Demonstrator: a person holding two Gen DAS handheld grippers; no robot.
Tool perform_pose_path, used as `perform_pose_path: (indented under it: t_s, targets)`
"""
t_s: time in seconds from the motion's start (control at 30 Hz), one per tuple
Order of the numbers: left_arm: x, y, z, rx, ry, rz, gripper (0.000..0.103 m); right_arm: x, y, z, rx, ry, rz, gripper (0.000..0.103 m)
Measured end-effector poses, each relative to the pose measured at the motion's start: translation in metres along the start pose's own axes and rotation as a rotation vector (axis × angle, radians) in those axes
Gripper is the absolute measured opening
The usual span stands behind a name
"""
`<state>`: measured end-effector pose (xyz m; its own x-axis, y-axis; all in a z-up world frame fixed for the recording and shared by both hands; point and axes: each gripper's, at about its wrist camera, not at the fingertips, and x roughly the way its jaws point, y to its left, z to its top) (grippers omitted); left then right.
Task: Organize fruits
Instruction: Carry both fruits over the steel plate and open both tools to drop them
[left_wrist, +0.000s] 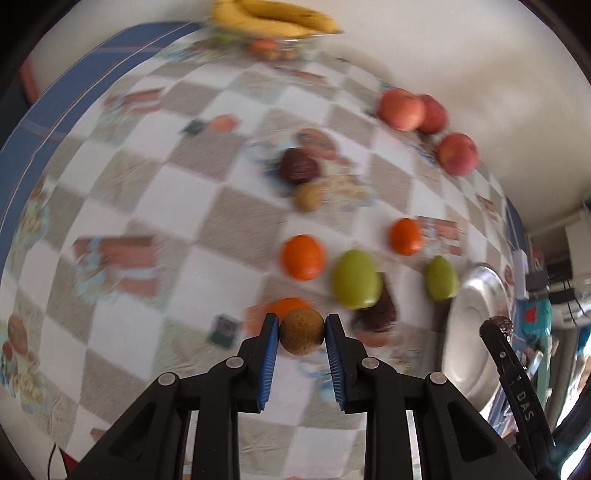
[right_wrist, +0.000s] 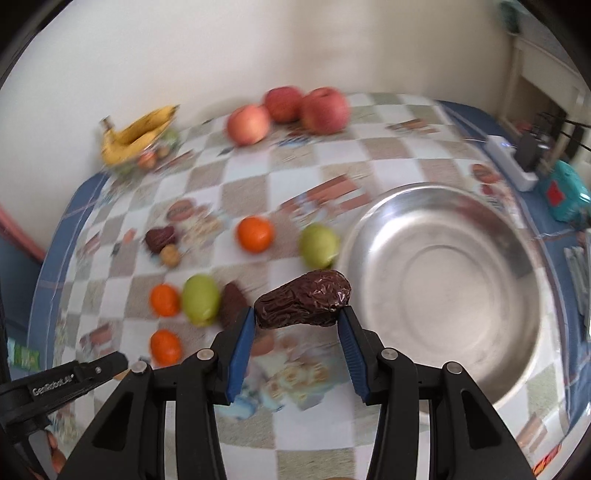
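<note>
My left gripper (left_wrist: 301, 328) squeezes its fingers tight on a small, round, brown speckled fruit (left_wrist: 301, 331), lifted above the worktop (left_wrist: 166, 206). My right gripper (right_wrist: 297, 321) pinches a dark, wrinkly, shiny date (right_wrist: 304, 303) by its ends. Only the right view shows the whole silver bowl (right_wrist: 436, 280). Farther back lie oranges, green fruits, apples (right_wrist: 288, 110) and bananas (right_wrist: 136, 134).

We look steeply down along each tool's jaws at the checked worktop (left_wrist: 155, 206), close above it. The left wrist view sits left of the steel bowl (left_wrist: 476, 325), seen only at its right edge. The right wrist view hangs just beside the bowl (right_wrist: 436, 288). Both share the bowl, the apples (left_wrist: 410, 110) (right_wrist: 288, 110) and bananas (left_wrist: 273, 18) (right_wrist: 136, 133) behind it.
</note>
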<state>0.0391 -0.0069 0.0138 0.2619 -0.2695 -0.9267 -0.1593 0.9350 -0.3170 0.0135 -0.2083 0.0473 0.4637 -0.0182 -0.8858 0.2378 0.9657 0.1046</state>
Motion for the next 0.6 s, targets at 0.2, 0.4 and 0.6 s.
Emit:
perform_pose_path:
  t_s: [0.2,0.4,0.6]
  targets:
    - [0.015,-0.061,-0.002,0.139,0.010,-0.071,0.027,-0.003,-0.038,0.015,0.112,-0.035,-0.118,0.048]
    - [0.033,-0.119,-0.008,0.282,0.009,-0.121,0.028,0.006,-0.070,0.027,0.214,-0.018,-0.139,0.048]
    - [0.050,-0.157,-0.012,0.389,0.017,-0.129,0.029,0.011,-0.089,0.042,0.250,-0.040,-0.197,0.048]
